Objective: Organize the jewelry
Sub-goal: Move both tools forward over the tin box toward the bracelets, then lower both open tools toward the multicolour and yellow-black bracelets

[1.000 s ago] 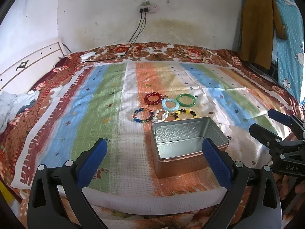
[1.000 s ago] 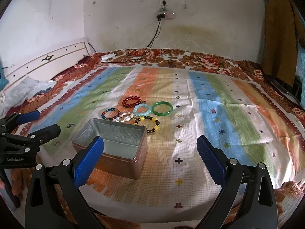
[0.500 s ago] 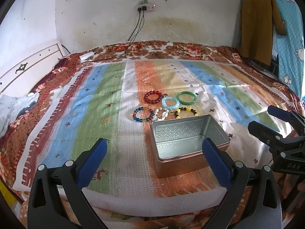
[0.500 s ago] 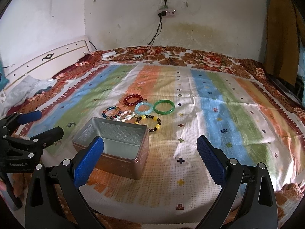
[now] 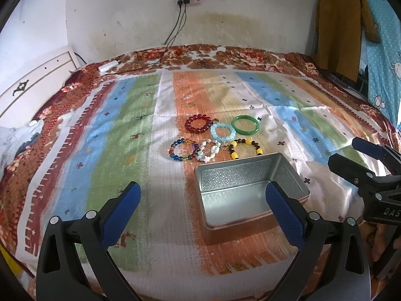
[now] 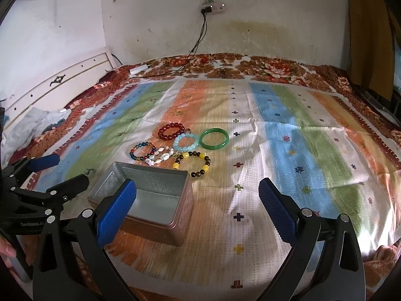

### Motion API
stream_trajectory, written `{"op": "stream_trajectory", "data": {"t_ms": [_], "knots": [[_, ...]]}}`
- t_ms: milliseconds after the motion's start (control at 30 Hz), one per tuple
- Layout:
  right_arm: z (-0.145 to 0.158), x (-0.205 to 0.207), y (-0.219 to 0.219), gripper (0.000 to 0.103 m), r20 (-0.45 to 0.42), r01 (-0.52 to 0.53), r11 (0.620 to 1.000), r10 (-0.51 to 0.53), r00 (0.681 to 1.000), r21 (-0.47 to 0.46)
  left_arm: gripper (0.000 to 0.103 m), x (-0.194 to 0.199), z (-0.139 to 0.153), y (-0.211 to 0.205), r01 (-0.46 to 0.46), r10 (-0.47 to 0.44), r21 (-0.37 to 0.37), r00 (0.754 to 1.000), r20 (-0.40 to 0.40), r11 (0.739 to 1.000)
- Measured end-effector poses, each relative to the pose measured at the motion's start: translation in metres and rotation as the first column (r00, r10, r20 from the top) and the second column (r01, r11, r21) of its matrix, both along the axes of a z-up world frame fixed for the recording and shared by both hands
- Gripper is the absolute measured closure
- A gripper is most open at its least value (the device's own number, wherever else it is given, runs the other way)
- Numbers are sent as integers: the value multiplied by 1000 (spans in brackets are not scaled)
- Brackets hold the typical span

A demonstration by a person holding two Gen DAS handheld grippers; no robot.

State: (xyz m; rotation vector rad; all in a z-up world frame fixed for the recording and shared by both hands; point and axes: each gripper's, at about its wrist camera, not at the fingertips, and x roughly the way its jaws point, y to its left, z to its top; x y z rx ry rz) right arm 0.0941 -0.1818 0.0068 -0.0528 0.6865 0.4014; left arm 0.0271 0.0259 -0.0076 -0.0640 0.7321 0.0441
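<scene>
Six bracelets [image 5: 220,138] are lying mid-bed beside the empty tin [image 5: 250,195], while the left claw [image 5: 204,200] and right claw [image 6: 198,199] are gaping wide, holding nothing.

I count six bracelets: five beaded [image 5: 198,123], one solid green bangle [image 5: 245,125]. One open tin [image 5: 250,190]. Two grippers: left gripper [image 5: 203,207], right gripper [image 6: 198,202].

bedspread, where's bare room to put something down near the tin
Bare cloth lies right of the tin, below the green bangle, and left of the tin toward the headboard. Behind the tin it is crowded: six bracelets cluster there, the yellow-and-brown one nearly at its rim.
</scene>
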Motion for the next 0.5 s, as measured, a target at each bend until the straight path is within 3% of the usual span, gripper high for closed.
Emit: {"op": "stream_trajectory", "data": {"t_ms": [500], "knots": [[-1, 42, 9, 4, -58, -12, 1000, 11, 998, -2, 6, 63, 5, -11, -19, 19, -5, 998, -55, 1000]]}}
